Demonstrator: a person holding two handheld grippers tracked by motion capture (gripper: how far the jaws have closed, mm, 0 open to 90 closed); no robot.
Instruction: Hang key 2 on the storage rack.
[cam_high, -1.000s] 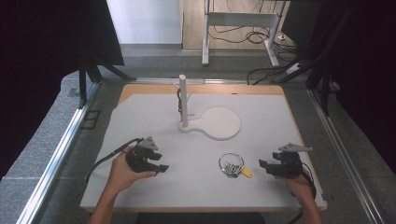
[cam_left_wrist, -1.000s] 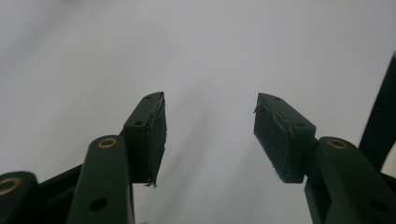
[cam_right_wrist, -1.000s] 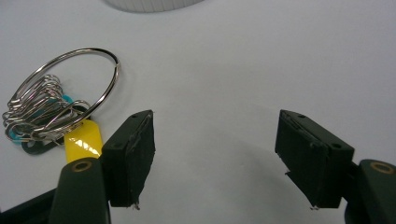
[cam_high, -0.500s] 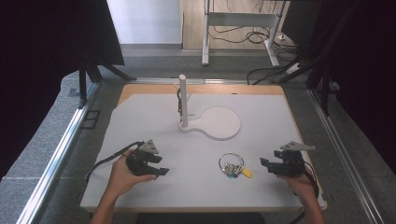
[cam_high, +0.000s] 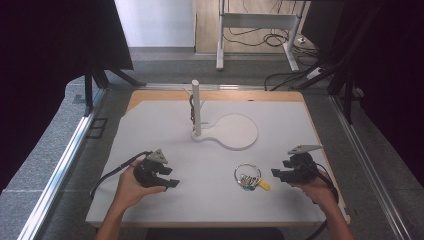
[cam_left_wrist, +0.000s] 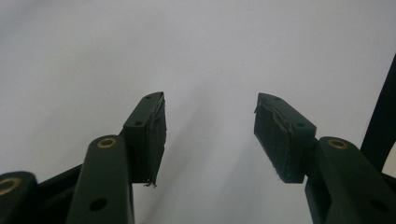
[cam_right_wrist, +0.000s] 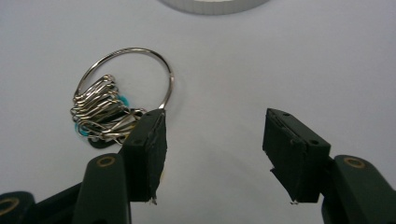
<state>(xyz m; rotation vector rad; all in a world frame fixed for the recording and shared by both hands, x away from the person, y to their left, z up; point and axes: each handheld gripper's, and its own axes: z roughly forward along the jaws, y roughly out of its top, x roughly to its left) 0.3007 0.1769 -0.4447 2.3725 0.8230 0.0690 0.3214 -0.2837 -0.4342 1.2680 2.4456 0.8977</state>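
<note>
Both tongs sit low over the white mat, 1 in each hand. Left tongs: I read the jaws as spread wide in the left gripper view, with bare mat between them and nothing gripped; a dark strip crosses the right edge of that view, which I cannot identify. Right tongs: jaws also spread, nothing between them. The key ring lies flat on the mat between the 2 tongs, near the right pair and well apart from the left. In the right gripper view the ring sits just ahead of that pair's left jaw; whether the wire touches the jaw tip I cannot tell. A cluster of metal clips with blue bits hangs on the ring, and a yellow tag lies beside it. Farther ahead of both tongs stands a white post on a round-ended base.
</note>
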